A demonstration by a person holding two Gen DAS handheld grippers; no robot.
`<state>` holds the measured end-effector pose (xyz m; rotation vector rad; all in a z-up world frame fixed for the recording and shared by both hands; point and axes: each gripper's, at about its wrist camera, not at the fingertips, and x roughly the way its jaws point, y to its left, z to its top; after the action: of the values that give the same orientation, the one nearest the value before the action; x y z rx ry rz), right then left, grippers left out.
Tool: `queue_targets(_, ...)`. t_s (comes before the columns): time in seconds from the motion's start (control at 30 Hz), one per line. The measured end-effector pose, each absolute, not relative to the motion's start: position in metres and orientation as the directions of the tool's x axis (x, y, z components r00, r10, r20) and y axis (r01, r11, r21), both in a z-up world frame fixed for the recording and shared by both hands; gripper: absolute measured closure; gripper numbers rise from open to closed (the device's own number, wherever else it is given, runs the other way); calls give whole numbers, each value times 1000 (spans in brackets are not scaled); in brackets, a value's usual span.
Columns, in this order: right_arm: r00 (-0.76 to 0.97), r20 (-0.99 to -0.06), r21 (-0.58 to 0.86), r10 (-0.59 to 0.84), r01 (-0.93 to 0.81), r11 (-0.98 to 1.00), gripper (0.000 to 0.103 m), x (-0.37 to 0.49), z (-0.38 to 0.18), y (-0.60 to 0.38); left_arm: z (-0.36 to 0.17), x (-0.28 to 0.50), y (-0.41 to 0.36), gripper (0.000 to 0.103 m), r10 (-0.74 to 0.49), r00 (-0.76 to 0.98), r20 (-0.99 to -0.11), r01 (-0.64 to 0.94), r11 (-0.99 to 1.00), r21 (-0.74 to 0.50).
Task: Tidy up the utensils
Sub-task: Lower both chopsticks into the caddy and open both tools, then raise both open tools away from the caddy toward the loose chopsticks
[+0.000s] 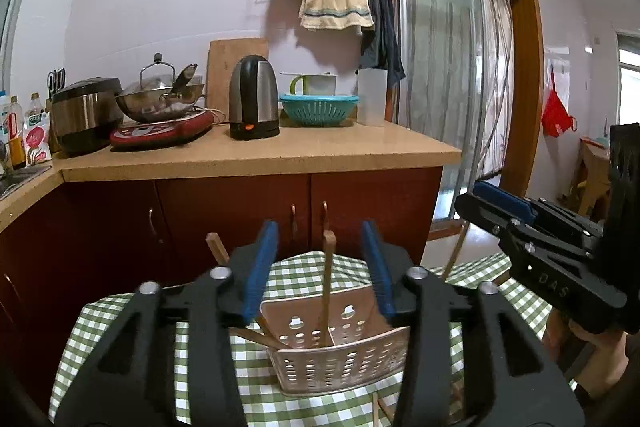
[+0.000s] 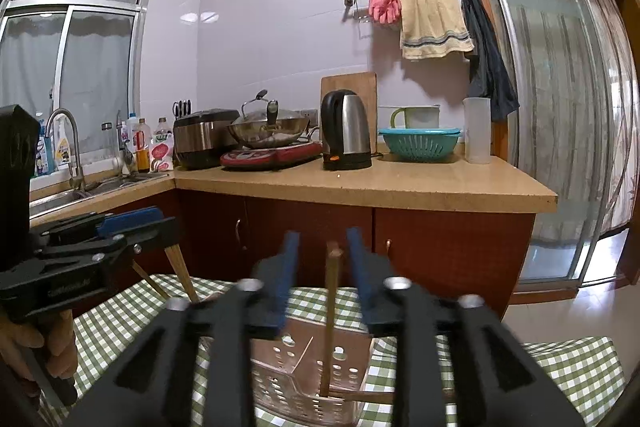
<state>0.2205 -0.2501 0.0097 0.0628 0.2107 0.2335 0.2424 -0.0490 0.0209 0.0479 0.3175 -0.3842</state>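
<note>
A perforated plastic utensil basket (image 1: 340, 363) sits on a green checked tablecloth (image 1: 120, 327). My left gripper (image 1: 320, 227) is open above it. A wooden chopstick (image 1: 326, 287) stands upright in the basket between the blue pads, touching neither. Another chopstick (image 1: 218, 251) leans out to the left. My right gripper (image 2: 324, 235) is also open over the basket (image 2: 304, 359), with a chopstick (image 2: 331, 307) standing free between its pads. Each gripper shows from the side in the other's view: the right gripper (image 1: 476, 195) and the left gripper (image 2: 160, 223), with chopsticks (image 2: 182, 267) slanting below the left one.
Dark red cabinets (image 2: 312, 231) under a stone counter (image 2: 400, 183) stand just behind the table. On the counter are a kettle (image 2: 346, 131), wok (image 2: 272, 131), rice cooker (image 2: 200, 139) and teal colander (image 2: 420, 143). A sink (image 2: 60, 195) lies left, a sliding door (image 2: 560, 107) right.
</note>
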Motion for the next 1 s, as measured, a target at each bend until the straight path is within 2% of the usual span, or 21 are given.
queue_targets(0.17,959,-165,79,230,-219,972,52,205,23,-252,27,230,-42,44,-357,885,-298,366,930,-28)
queue_targets(0.27,966,-128,65,225,-218,974,45,183,33,-252,30,216,-39,40,-352,893,-282,359,933,-26)
queue_targets(0.5,971,-110,54,212,-207,977,45,142,38,-257,23,178,-34,36,-333,904,-269,343,939,-12)
queue_targets(0.67,970,-155,61,185,-178,982,45,118,21,-264,4,153,-30,36,-313,902,-298,323,946,-17)
queue_targets(1.0,935,-322,85,151,-131,988,45,77,-55,-269,-58,116,-27,36,-265,871,-413,278,960,-29)
